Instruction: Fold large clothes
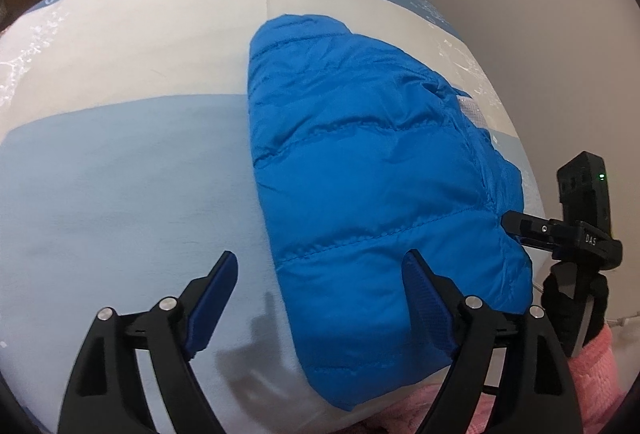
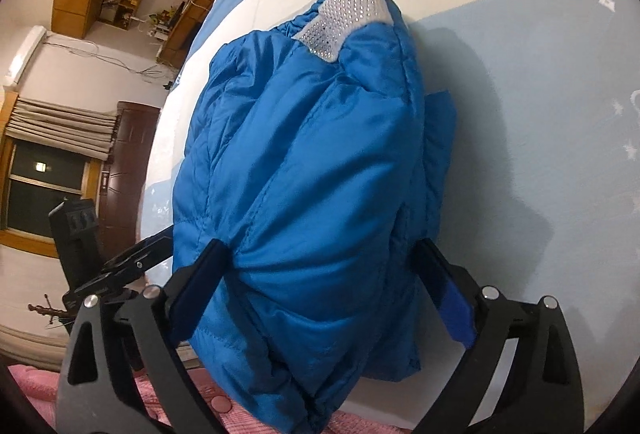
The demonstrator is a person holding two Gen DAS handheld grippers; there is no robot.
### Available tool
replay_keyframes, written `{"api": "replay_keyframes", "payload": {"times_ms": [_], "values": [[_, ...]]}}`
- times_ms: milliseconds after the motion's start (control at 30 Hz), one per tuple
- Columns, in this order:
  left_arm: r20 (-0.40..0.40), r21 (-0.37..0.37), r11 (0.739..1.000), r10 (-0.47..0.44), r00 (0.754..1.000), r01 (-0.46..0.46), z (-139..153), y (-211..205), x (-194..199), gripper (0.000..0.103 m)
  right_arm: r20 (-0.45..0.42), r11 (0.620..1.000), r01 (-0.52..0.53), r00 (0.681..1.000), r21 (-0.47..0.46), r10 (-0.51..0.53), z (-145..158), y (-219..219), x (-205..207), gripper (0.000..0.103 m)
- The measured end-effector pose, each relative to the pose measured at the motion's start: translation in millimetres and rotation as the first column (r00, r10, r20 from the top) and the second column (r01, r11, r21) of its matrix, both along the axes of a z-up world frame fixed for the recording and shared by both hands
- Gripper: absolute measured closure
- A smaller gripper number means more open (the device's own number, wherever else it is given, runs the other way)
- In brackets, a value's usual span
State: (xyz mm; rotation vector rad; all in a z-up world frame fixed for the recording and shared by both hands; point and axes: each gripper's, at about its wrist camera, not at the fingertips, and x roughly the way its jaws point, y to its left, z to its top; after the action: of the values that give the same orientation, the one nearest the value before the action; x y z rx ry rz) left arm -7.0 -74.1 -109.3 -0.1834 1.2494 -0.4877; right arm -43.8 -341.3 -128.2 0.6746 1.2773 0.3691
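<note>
Blue puffer jacket [image 1: 372,162] already folded compact, frame centre, on striped bedspread [image 1: 120,174]; left gripper [image 1: 320,274] released, right gripper [image 2: 324,254] spread wide astride it, grip uncertain; little left.

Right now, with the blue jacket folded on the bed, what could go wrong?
1. The puffy jacket bulges between the wide jaws of the right gripper; let go, it may spring open.
2. The jacket's near edge lies at the edge of the bed; a nudge from the left gripper could slide it off.
</note>
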Motion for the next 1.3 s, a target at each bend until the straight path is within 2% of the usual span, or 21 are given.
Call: {"api": "replay_keyframes", "payload": {"times_ms": [267, 367, 467, 600, 733, 800, 867, 967, 1067, 1200, 1300], "values": [[-0.042, -0.058, 0.998, -0.025, 0.999, 0.022, -14, 1, 11, 0.011, -0.032, 0.998, -0.011, 0.999, 0.069, 0.013, -14, -8, -1, 0.002], [-0.076, -0.110, 0.994, -0.036, 0.996, 0.028, -24, 5, 18, 0.007, -0.032, 0.996, -0.018, 0.999, 0.090, 0.021, -18, -11, -4, 0.002], [-0.129, -0.201, 0.979, -0.061, 0.990, 0.034, -40, 12, 26, 0.004, -0.028, 0.993, -0.018, 0.999, 0.117, 0.021, -21, -18, -7, 0.002], [-0.210, -0.340, 0.940, -0.100, 0.973, 0.023, -65, 20, 34, 0.003, -0.021, 0.992, -0.015, 1.000, 0.126, 0.018, -24, -25, -15, 0.002], [-0.205, -0.388, 0.921, -0.119, 0.972, 0.031, -69, 17, 35, 0.003, -0.004, 0.994, -0.007, 1.000, 0.113, 0.007, -19, -23, -22, 0.004], [-0.222, -0.426, 0.904, -0.141, 0.965, 0.034, -72, 10, 33, 0.005, 0.009, 0.995, -0.002, 1.000, 0.103, 0.001, -17, -22, -23, 0.007], [-0.208, -0.410, 0.911, -0.129, 0.970, 0.034, -67, 1, 34, 0.005, 0.027, 0.996, 0.000, 1.000, 0.093, -0.003, -12, -22, -26, 0.023], [-0.174, -0.396, 0.916, -0.139, 0.975, 0.060, -59, -3, 32, 0.014, 0.057, 0.996, 0.001, 0.998, 0.092, -0.007, -3, -23, -33, 0.040], [-0.153, -0.411, 0.909, -0.146, 0.977, 0.071, -50, 1, 31, 0.022, 0.086, 0.994, 0.006, 0.996, 0.107, -0.015, 6, -25, -40, 0.050], [-0.120, -0.438, 0.896, -0.143, 0.982, 0.077, -33, 6, 31, 0.030, 0.135, 0.995, 0.004, 0.991, 0.102, -0.017, 25, -23, -47, 0.056], [-0.086, -0.459, 0.885, -0.125, 0.988, 0.072, -17, 15, 32, 0.031, 0.183, 0.997, -0.017, 0.983, 0.070, 0.004, 47, -17, -47, 0.057]]}}
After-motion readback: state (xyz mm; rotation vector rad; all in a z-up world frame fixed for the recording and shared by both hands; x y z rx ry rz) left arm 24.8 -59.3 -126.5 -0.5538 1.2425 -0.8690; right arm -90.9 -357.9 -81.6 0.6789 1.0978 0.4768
